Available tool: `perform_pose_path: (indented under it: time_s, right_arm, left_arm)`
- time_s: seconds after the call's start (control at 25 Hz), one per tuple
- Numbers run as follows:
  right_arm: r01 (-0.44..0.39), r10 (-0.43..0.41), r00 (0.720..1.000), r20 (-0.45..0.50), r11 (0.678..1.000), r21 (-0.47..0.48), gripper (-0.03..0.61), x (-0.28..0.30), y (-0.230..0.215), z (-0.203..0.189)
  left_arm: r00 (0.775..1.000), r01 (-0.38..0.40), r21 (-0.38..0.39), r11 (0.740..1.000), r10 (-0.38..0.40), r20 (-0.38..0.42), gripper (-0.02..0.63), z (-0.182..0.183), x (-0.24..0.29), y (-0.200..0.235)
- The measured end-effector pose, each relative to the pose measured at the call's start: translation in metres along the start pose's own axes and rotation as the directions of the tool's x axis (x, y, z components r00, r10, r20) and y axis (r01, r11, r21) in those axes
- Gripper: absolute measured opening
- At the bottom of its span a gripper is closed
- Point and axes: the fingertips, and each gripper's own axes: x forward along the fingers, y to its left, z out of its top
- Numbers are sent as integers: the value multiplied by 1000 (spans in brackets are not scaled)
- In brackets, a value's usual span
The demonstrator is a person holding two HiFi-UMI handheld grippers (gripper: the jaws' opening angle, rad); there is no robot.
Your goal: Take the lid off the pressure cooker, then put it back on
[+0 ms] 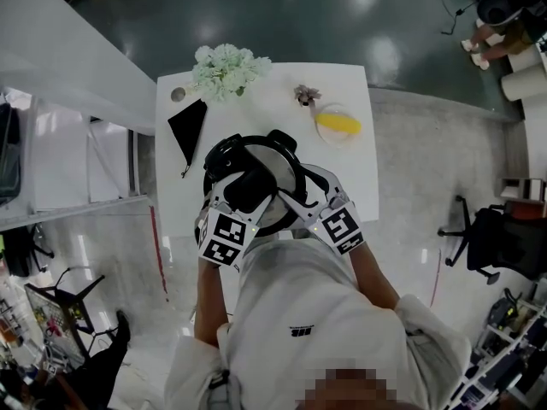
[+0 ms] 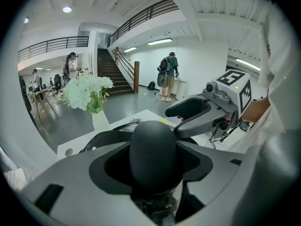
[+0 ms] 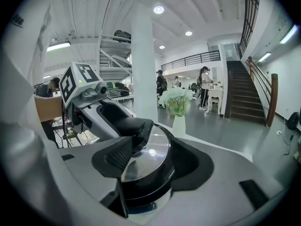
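**Mirror metal, dull black plastic**

The round polished-metal pressure cooker lid (image 3: 151, 158) is gleaming mirror-bright, while its rounded black plastic handle (image 2: 153, 157) is looking smooth and matt. The white table (image 1: 265, 101) is showing smooth, and the dark floor (image 1: 342, 15) is shining glossy.

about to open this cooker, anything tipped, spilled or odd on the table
Nothing stands out: the pressure cooker sits level on the white table, lid on, flower vase upright, nothing spilled.
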Motion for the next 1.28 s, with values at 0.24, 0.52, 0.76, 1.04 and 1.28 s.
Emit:
perform_pose_path:
  time_s: [0.24, 0.52, 0.76, 1.04, 1.28]
  right_arm:
    - [32, -32, 999, 3, 999, 13, 256, 0, 1, 0]
    - [93, -93, 996, 7, 995, 40, 256, -2, 4, -1]
    - [156, -157, 988, 11, 985, 68, 256, -9, 7, -5]
    - [221, -223, 975, 11, 970, 98, 255, -15, 9, -12]
    - [273, -277, 961, 13, 955, 114, 255, -22, 11, -15]
  left_arm:
    - [999, 40, 35, 999, -40, 3, 285, 0, -1, -2]
    - [995, 103, 86, 991, -103, -2, 285, 0, -2, -4]
    - [988, 151, 135, 979, -152, -5, 285, 1, -2, -6]
    - [980, 195, 179, 964, -196, -8, 285, 0, -1, -7]
    - [978, 204, 190, 960, -207, -6, 285, -1, -2, -7]
